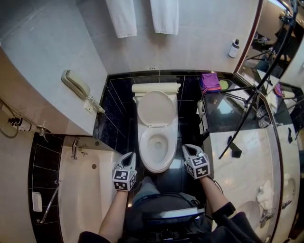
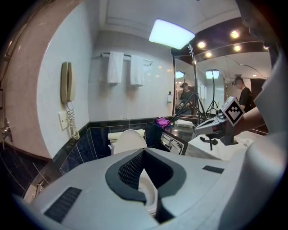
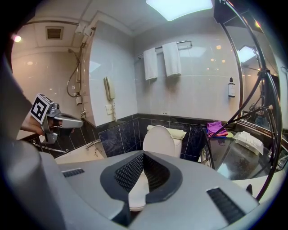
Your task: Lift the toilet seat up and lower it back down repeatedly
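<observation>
White toilet (image 1: 164,162) sits between left gripper (image 1: 129,156) and right gripper (image 1: 185,147), both closed, empty

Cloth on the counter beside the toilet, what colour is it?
The cloth is purple; the head view shows it best.

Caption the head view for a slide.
Left gripper and right gripper, both shut, flank the toilet, its lid raised.

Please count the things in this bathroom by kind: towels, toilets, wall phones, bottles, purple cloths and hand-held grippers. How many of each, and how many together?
Towels: 2
Toilet: 1
Wall phone: 1
Bottle: 1
Purple cloth: 1
Hand-held grippers: 2
Total: 8
</observation>
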`<state>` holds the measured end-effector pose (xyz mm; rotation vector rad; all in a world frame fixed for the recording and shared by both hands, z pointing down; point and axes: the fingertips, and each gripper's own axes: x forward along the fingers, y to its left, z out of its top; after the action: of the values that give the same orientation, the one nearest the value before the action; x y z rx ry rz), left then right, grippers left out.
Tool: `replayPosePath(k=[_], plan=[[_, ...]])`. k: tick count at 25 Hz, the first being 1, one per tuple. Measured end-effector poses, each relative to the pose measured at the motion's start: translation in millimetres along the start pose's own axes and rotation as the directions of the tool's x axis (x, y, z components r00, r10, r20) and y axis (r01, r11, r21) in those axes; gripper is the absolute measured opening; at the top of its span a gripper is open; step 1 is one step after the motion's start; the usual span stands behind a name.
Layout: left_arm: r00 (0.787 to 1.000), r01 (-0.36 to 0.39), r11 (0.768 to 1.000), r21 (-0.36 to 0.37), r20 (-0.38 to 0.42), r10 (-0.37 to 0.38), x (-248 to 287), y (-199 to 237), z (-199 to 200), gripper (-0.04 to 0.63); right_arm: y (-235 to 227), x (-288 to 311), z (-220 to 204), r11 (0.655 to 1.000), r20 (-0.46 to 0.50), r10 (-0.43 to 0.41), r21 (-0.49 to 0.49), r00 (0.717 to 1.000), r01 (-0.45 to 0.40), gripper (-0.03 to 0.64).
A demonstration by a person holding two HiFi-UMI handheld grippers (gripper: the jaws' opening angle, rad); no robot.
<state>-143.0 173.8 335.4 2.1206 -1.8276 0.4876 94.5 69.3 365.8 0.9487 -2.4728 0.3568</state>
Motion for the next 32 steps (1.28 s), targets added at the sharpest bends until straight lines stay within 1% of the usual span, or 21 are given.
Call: replayPosePath(k=[3,7,10,12,15,19,21,23,25,28,30,32], plan=[[1.0,0.01,1.0,0.023,0.006,-0.01,9,-3,3,0.0,-5,8,-7,1.0,-0.011,-0.001,0.02,1.0,0.001,0.023],[0.999,0.033,0.997,0.066,-0.012,-0.032,27,-5,1,0.0,-11,23,-18,0.996,-0.035,-0.009,0.088,0.999,0.012,0.025],[0.997,0.069,0.993,0.098,-0.038,-0.066,47,-9,-2,0.0,-22,45,-42,0.989,-0.07,-0.014,0.144,0.997,0.024,0.069],[0.994,0.097,0.988,0.117,-0.064,-0.09,61,-12,-10,0.0,-26,60,-63,0.977,-0.102,-0.011,0.211,0.995,0.032,0.1],[0.989,0.128,0.98,0.153,-0.097,-0.114,84,-13,-27,0.0,-32,80,-98,0.94,-0.151,-0.004,0.337,0.989,0.055,0.152],[0.987,0.14,0.968,0.21,-0.103,-0.12,122,-9,-48,0.0,-48,122,-143,0.902,-0.196,0.005,0.424,0.981,0.08,0.208],[0.983,0.156,0.964,0.215,-0.127,-0.131,135,-11,-67,0.0,-48,134,-176,0.869,-0.229,0.009,0.484,0.973,0.106,0.212],[0.979,0.168,0.965,0.201,-0.151,-0.139,147,-13,-88,0.0,-46,146,-214,0.829,-0.263,0.011,0.542,0.965,0.138,0.212],[0.975,0.186,0.957,0.223,-0.164,-0.151,162,-14,-112,0.0,-46,164,-252,0.806,-0.292,0.018,0.57,0.956,0.159,0.219],[0.971,0.203,0.948,0.246,-0.176,-0.162,180,-18,-147,0.0,-41,191,-308,0.791,-0.337,0.04,0.586,0.941,0.177,0.219],[0.97,0.2,0.95,0.241,-0.183,-0.158,191,-19,-170,0.0,-37,209,-338,0.777,-0.349,0.06,0.604,0.935,0.176,0.219],[0.97,0.194,0.954,0.228,-0.191,-0.152,200,-20,-191,0.0,-36,225,-366,0.748,-0.356,0.077,0.638,0.931,0.182,0.219]])
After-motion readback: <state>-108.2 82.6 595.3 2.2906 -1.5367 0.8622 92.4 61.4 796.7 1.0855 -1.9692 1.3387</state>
